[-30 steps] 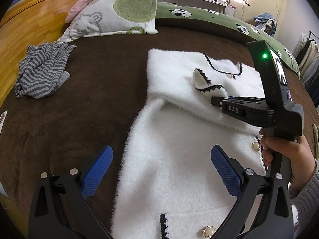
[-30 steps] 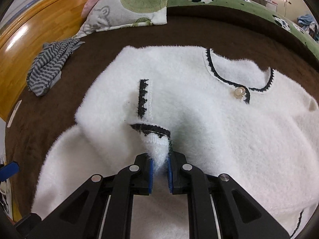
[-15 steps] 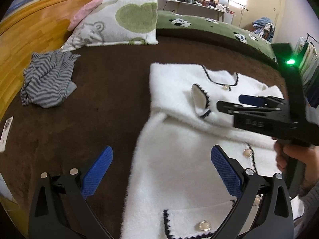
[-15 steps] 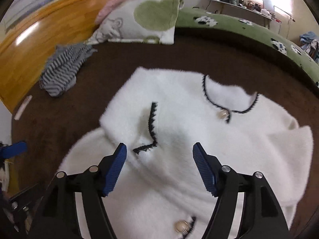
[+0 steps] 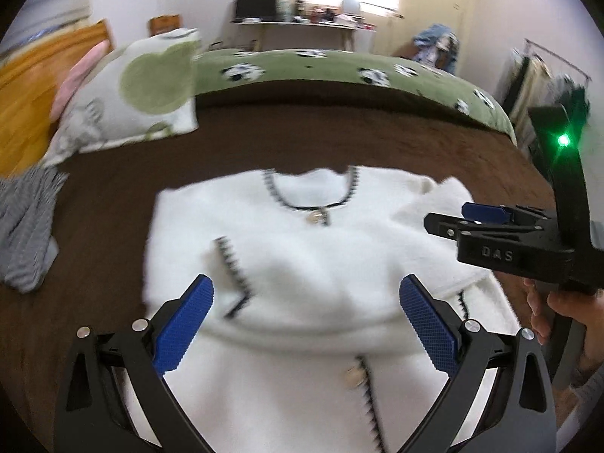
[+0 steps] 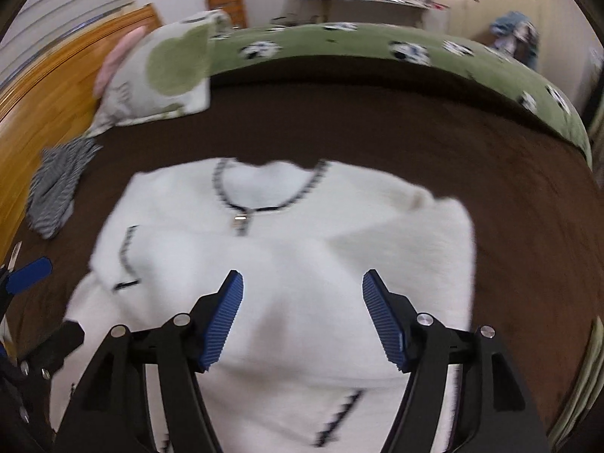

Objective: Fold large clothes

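Above the brown bedspread [image 5: 339, 132], two grippers, both spread wide and holding nothing. Left gripper [image 5: 305, 324] over the lower chest of the white fuzzy cardigan [image 5: 302, 249]; right gripper [image 6: 302, 321] over the same cardigan [image 6: 302, 241], nearer its right half, also seen from the side in the left view [image 5: 487, 219] with a hand [image 5: 562, 309] on its grip. One cardigan, flat on the bedspread, front up, black zigzag trim round the neck, left sleeve folded across the chest, cuff [image 5: 230, 275] trimmed black. Two pearl buttons sharp enough to count: neck [image 5: 317, 217], lower placket [image 5: 353, 377]. Further out, one striped grey garment [image 6: 56, 188] crumpled, one green-spotted pillow [image 6: 170, 71], one green cow-print blanket [image 6: 377, 49]. No containers distinguishable.
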